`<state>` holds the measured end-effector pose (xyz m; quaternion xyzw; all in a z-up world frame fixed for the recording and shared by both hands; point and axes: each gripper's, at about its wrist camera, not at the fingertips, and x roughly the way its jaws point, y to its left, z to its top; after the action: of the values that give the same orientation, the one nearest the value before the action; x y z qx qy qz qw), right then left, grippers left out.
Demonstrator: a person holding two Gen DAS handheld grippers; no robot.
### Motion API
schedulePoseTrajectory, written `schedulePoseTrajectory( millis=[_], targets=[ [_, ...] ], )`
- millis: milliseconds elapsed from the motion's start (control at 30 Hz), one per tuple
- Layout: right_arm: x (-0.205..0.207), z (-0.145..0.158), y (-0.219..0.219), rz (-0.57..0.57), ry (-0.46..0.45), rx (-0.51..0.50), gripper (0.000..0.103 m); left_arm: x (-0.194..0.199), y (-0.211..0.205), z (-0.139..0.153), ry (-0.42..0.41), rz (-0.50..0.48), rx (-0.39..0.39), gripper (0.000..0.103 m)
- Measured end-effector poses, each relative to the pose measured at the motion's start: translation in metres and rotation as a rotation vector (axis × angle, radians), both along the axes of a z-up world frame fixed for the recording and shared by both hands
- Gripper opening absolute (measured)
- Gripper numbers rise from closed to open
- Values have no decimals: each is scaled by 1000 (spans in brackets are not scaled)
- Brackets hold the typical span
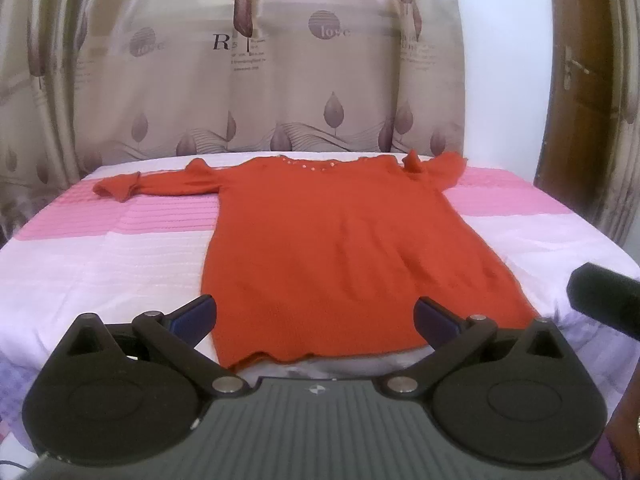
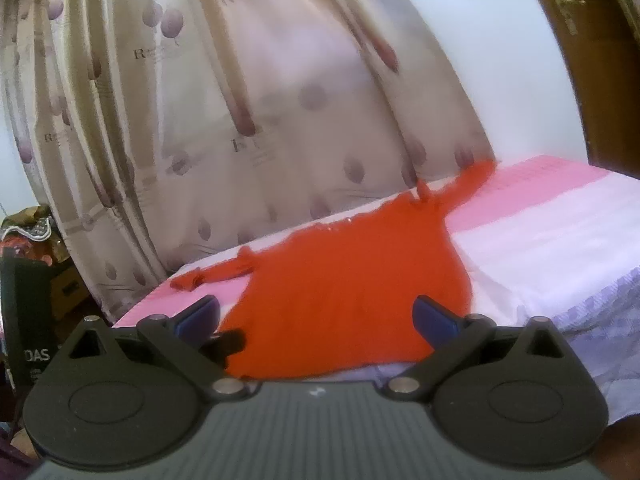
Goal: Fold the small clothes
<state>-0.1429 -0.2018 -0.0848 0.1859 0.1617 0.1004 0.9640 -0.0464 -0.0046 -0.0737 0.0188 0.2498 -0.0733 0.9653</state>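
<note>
An orange-red knit top (image 1: 336, 248) lies flat on the pink and white bed (image 1: 120, 248), hem toward me, neckline with small studs at the far end, both sleeves spread out. My left gripper (image 1: 316, 316) is open and empty, hovering just above the hem. In the right wrist view the same top (image 2: 344, 296) lies on the bed (image 2: 540, 240). My right gripper (image 2: 316, 314) is open and empty, above the hem's right part. The right gripper's black tip (image 1: 604, 300) shows at the right edge of the left wrist view.
A patterned beige curtain (image 1: 280, 80) hangs behind the bed. A brown wooden door (image 1: 592, 100) stands at the right. A dark box and bags (image 2: 32, 280) sit on the floor left of the bed.
</note>
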Motion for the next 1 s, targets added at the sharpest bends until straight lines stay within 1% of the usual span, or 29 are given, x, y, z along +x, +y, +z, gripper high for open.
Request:
schedulePoseTrajectory(
  millis=[133, 333, 567, 1000],
  targets=[
    [4, -2, -1, -8, 26, 1, 103, 0, -3, 1, -1, 3, 0, 103],
    [5, -3, 3, -1, 32, -12, 103, 2, -4, 0, 26, 16, -10, 103],
    [8, -5, 4, 2, 51, -9, 103, 4, -2, -1, 26, 14, -1, 103],
    [9, -8, 7, 7, 65, -9, 103, 6, 2, -7, 51, 10, 2, 103]
  ],
)
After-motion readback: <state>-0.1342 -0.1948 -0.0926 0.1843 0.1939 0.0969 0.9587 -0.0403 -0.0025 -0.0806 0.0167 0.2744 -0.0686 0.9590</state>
